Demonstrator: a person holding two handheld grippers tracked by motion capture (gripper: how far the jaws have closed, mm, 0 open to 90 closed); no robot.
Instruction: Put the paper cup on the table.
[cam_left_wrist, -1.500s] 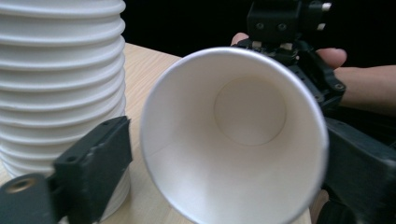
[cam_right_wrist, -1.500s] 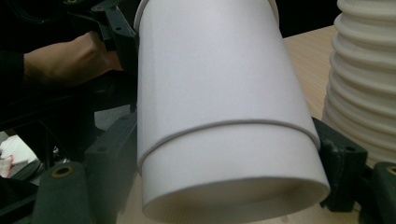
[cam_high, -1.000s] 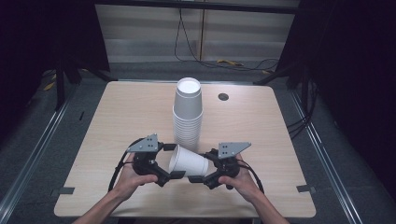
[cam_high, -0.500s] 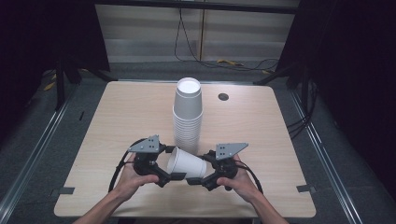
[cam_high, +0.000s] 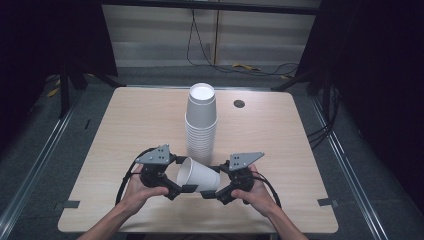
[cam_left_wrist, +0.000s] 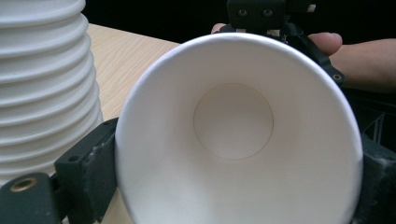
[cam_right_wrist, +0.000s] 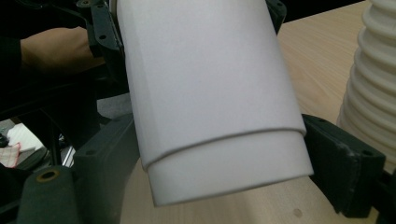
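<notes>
A white paper cup lies on its side just above the table's front edge, held between both grippers, with its mouth facing left. In the left gripper view I look into the cup. My left gripper has just been closing its jaws, and they now press on the rim from both sides. My right gripper is shut on the base end. In the right gripper view the cup shows a step, as if a second cup is nested inside it.
A tall stack of white cups stands upside down mid-table, just behind the grippers and close to them. The wooden table has a small round hole at the back right. Dark floor and cables surround it.
The lying cup sits a touch further left between the grippers. Both hands stay where they were.
</notes>
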